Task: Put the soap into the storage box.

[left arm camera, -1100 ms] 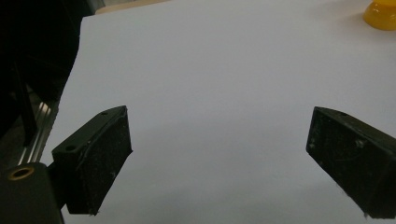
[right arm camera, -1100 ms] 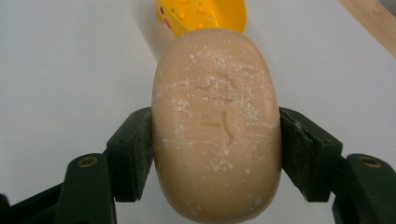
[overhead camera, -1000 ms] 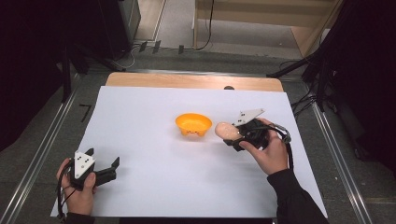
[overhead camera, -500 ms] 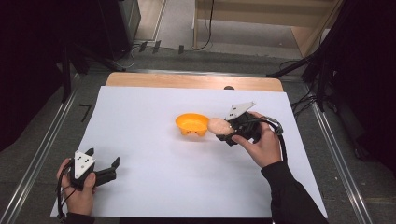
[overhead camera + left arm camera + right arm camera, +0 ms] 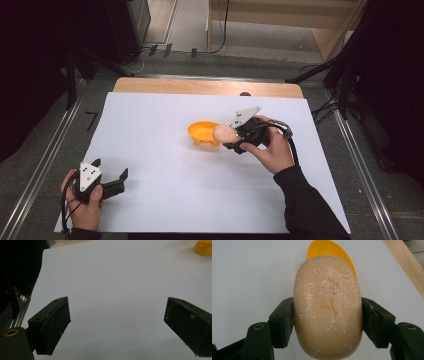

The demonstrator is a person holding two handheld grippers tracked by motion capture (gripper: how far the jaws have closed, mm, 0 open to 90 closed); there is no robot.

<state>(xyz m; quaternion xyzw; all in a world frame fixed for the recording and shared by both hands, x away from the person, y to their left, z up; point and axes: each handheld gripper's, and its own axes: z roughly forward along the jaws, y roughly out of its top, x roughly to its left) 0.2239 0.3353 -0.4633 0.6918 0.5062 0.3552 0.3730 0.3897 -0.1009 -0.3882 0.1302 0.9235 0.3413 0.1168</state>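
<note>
The right tool (image 5: 231, 137) pinches a tan, rounded bar of soap (image 5: 223, 133) across its short width, one black pad on each flank, as the right gripper view shows plainly; the bar's long axis runs straight out ahead of the jaws, so most of its length projects past the pads toward the orange bowl (image 5: 204, 132); in the high view the soap hangs just at the bowl's right rim, perhaps overlapping it, with the tool on the right of it and the bowl lying directly beyond the bar's free end; the move to come likely turns on that line, since the bar would have to travel along its own length a little further to sit over the hollow; the left tool (image 5: 107, 182) rests well apart at the near left of the white sheet covering the desk (image 5: 150, 105), its jaws spread wide with nothing between them, so the right hand (image 5: 267, 150) is by far the nearer; the soap hides most of the bowl in the right gripper view, and whether the bar clears the rim or touches it cannot be told; the bowl's inside is hard to make out.
</note>
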